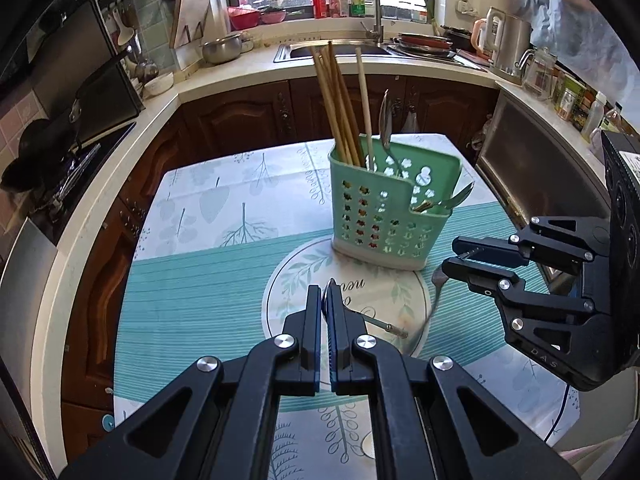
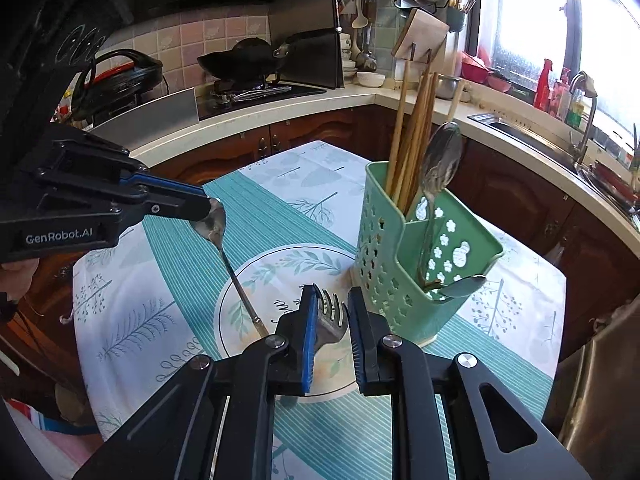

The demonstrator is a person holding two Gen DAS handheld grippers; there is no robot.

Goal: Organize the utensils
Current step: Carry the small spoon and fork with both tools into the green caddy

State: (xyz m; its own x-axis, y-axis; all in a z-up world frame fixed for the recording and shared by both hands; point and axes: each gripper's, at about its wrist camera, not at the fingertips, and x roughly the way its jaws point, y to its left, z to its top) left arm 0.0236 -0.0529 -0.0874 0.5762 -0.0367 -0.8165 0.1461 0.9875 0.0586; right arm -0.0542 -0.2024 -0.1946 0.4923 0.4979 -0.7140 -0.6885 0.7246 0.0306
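Observation:
A green perforated utensil holder [image 1: 392,208] [image 2: 416,264] stands on the table, with several wooden chopsticks [image 1: 340,108] and a spoon upright in its back part, and a spoon and fork in its low front pocket. My left gripper [image 1: 325,300] is shut on a metal spoon [image 2: 214,220] by its bowl, handle hanging down toward the cloth. My right gripper [image 2: 329,304] is shut on a metal fork [image 2: 332,316], tines forward, just in front of the holder; the gripper also shows in the left wrist view [image 1: 450,256].
The table carries a teal and white leaf-print cloth [image 1: 192,280] with a round motif. Around it run a white counter, a sink [image 1: 340,50], a stove with a wok [image 2: 244,60], and a steel appliance at the right [image 1: 532,172].

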